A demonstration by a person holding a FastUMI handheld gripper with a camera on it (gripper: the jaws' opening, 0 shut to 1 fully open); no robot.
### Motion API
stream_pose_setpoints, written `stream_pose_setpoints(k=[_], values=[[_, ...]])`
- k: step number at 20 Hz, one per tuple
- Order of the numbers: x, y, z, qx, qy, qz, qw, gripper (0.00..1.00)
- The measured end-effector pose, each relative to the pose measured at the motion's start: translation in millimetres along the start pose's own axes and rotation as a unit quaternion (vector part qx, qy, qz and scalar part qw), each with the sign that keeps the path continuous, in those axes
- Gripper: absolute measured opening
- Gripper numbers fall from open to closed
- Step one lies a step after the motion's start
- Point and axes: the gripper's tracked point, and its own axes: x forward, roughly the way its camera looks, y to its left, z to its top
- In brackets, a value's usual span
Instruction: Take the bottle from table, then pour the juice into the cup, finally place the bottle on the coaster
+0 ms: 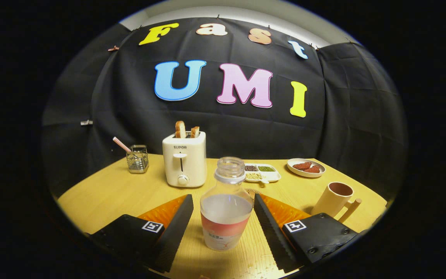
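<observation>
A clear plastic bottle (225,209) without a cap stands upright on the wooden table (107,193), about half full of pale juice, with a red and white label. It sits between my gripper (223,201) fingers, which are spread wide with a gap on each side of it. A beige cup (334,198) with a wooden handle stands to the right, beyond the right finger. A small brown edge of what may be the coaster (251,192) peeks out just behind the bottle.
A white toaster (184,161) with two bread slices stands behind the bottle to the left. A glass holder (137,158) with a pink stick is at the far left. A divided dish of grains (261,173) and a plate of red pieces (306,167) lie at the back right.
</observation>
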Motion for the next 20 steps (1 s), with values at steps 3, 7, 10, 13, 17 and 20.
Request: stream_pose_setpoints(k=[3, 7, 10, 13, 17, 20], values=[[8, -2, -10, -0.016, 0.01, -0.002, 1.0, 0.97], [16, -3, -11, -0.014, 0.011, -0.009, 1.0, 0.96], [21, -7, -11, -0.007, 0.012, -0.018, 1.0, 0.93], [23, -5, -9, 0.0, 0.013, -0.016, 1.0, 0.85], [21, -9, -11, 0.012, 0.017, -0.019, 1.0, 0.8], [22, -1, -10, 0.011, 0.012, -0.004, 1.0, 0.77]])
